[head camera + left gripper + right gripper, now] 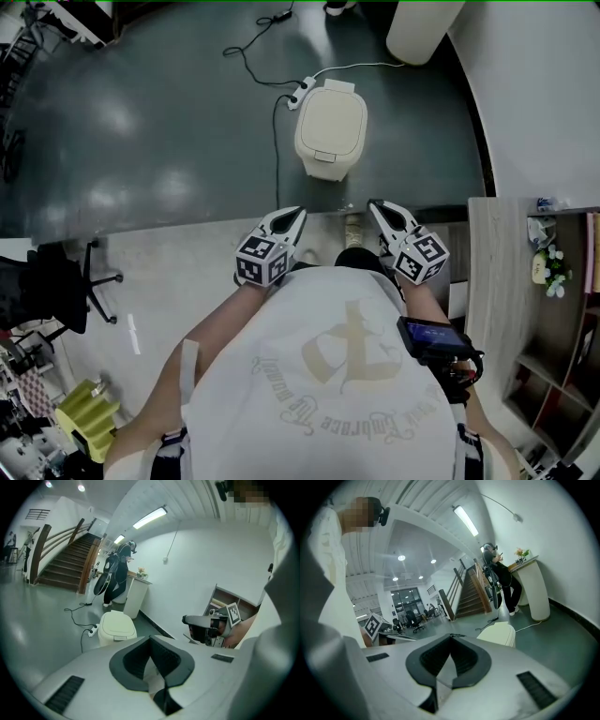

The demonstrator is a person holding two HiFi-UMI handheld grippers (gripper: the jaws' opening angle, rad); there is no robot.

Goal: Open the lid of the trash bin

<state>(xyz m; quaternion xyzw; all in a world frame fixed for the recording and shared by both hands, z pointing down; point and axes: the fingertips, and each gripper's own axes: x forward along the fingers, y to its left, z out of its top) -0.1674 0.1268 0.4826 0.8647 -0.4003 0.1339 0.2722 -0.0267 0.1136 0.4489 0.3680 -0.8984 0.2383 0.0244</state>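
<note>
There is one bin (pixel 330 129) here. It is cream and stands on the dark floor (pixel 141 141). Its lid is down. It is well ahead of the two grippers, and neither one touches it.

The left gripper (pixel 289 221) is held up in front of the person's white shirt (pixel 319 375). Its two jaws are pressed together with nothing between them. The right gripper (pixel 384 214) is beside it, a little apart. Its two jaws are pressed together too, with nothing in them.

One white plug strip (pixel 302 94) lies just beside the bin. One black cord (pixel 277 141) runs along the floor on the bin's left. One black chair (pixel 56 286) stands far to the left. One other person (pixel 117 573) stands beyond the bin by a white stand (pixel 136 595).
</note>
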